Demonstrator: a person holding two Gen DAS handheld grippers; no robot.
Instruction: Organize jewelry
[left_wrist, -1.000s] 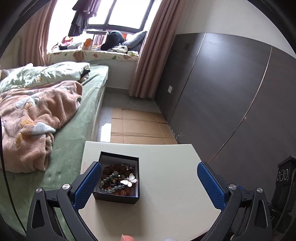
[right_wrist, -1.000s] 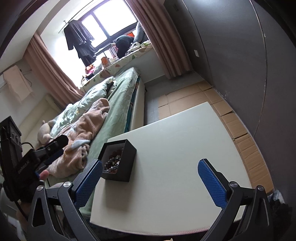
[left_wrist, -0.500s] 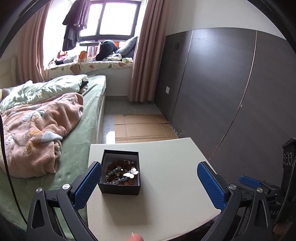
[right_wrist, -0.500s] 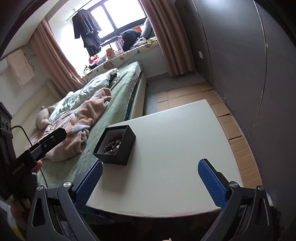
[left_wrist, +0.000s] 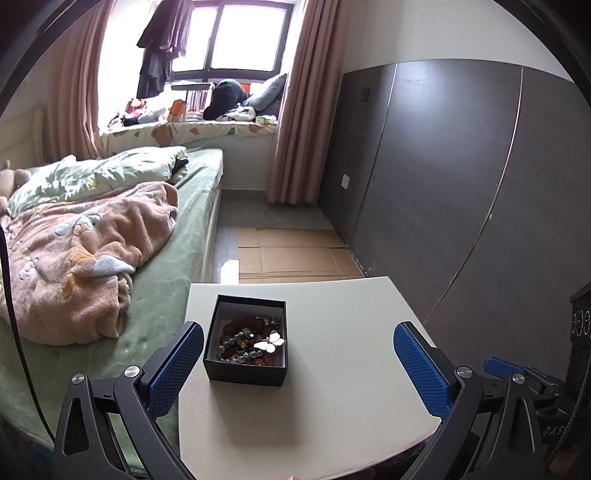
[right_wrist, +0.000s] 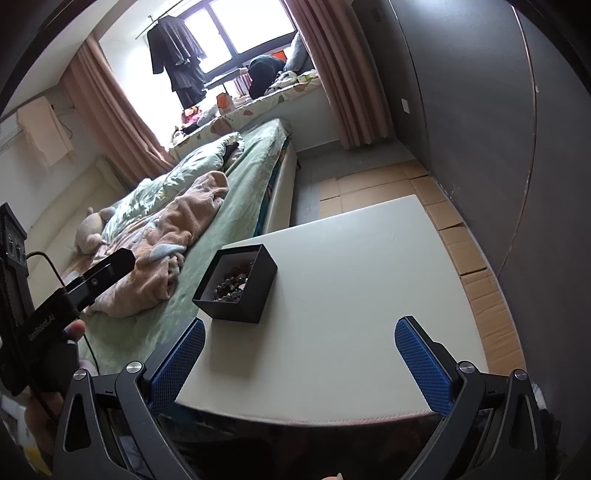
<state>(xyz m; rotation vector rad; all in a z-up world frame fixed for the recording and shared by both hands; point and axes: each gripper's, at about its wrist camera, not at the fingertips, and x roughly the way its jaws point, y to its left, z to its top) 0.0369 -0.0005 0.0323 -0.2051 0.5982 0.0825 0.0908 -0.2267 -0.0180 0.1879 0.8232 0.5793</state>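
Observation:
An open black box (left_wrist: 246, 343) stands on the left part of a white table (left_wrist: 332, 413). It holds a heap of bead jewelry (left_wrist: 243, 341) with a silver butterfly piece (left_wrist: 269, 341) on top. The box also shows in the right wrist view (right_wrist: 236, 282). My left gripper (left_wrist: 298, 365) is open and empty, above the near part of the table, its left finger close beside the box. My right gripper (right_wrist: 300, 363) is open and empty, above the table's near edge, apart from the box.
A bed (left_wrist: 155, 295) with a pink blanket (left_wrist: 74, 251) runs along the table's left side. A dark wall panel (left_wrist: 461, 192) stands to the right. Cardboard sheets (left_wrist: 295, 254) cover the floor beyond the table. The left gripper's body (right_wrist: 55, 306) shows at the right view's left edge.
Both grippers have drawn back and risen, so the table and box look farther away. Both stay open and empty. The box has not moved.

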